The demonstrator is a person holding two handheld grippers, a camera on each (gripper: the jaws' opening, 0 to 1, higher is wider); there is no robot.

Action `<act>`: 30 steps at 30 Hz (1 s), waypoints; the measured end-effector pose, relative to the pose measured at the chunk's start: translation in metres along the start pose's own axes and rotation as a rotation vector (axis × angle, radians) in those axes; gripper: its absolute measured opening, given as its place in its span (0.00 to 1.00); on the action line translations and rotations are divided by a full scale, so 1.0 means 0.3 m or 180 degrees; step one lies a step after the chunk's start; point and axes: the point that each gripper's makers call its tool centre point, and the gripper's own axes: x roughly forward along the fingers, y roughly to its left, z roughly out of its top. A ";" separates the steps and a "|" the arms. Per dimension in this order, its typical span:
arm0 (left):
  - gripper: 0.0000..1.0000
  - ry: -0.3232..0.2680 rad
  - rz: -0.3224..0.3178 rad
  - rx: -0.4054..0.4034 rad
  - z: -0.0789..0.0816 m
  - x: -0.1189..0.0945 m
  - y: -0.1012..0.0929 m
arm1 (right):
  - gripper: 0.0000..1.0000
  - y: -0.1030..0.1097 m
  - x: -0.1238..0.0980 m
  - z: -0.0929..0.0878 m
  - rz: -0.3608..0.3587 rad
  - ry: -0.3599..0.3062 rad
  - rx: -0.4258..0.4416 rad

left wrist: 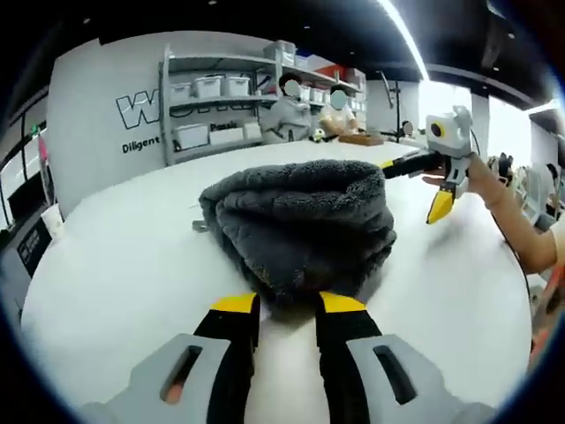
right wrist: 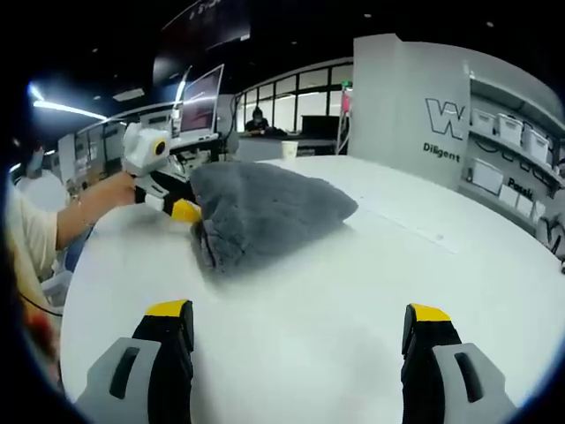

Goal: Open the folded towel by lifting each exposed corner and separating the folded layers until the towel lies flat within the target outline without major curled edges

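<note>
Left gripper [left wrist: 290, 311] was seen at the near edge of the grey towel [left wrist: 300, 225]; jaws were narrowed with a small gap, yellow tips at or just under the fabric edge. Whether any pile was actually pinched could not be told. Right gripper [right wrist: 300, 322] was seen spread wide, holding nothing, set back from the towel [right wrist: 265, 212] with bare white table [right wrist: 371, 265] between.

Towel was found bunched in a thick, humped heap near the table centre, folds stacked and rolled over each other. No target outline could be made out.

Risks, as judged:
- Several layers could be grabbed at once, since the near edge is a fat rolled lip; the whole bundle would then be dragged, not opened.
- The heap could slide on the smooth tabletop if pulled without a counter-hold.
- Edges could stay curled; deep pile tends to cling to itself.

Materials: towel was plush, shaggy, dark charcoal, soft and limp. Table was matte white, flat, rounded. Jaws were black with yellow tips on grey bodies.
</note>
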 end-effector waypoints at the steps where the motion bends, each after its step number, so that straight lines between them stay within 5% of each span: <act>1: 0.28 -0.0051 -0.0023 -0.0033 0.005 -0.009 -0.004 | 0.99 0.000 0.000 0.000 -0.0001 -0.0001 0.0002; 11: 0.42 -0.0357 -0.0228 -0.0168 0.025 -0.072 -0.027 | 0.99 0.009 0.009 -0.011 0.0006 0.0071 -0.0056; 17: 0.67 -0.0417 -0.0345 -0.0208 0.012 -0.087 -0.033 | 0.99 0.007 0.014 -0.020 -0.0004 0.0118 -0.0075; 20: 0.69 -0.0386 -0.0400 -0.0124 -0.006 -0.094 -0.039 | 0.99 0.008 0.016 -0.026 -0.0007 0.0139 -0.0081; 25: 0.91 -0.0321 -0.0388 -0.0071 -0.034 -0.086 -0.029 | 0.99 0.021 0.022 -0.031 0.0045 0.0163 -0.0091; 30: 0.95 -0.0300 -0.0397 -0.0056 -0.043 -0.070 -0.024 | 0.99 0.040 0.026 -0.026 0.0123 0.0143 -0.0112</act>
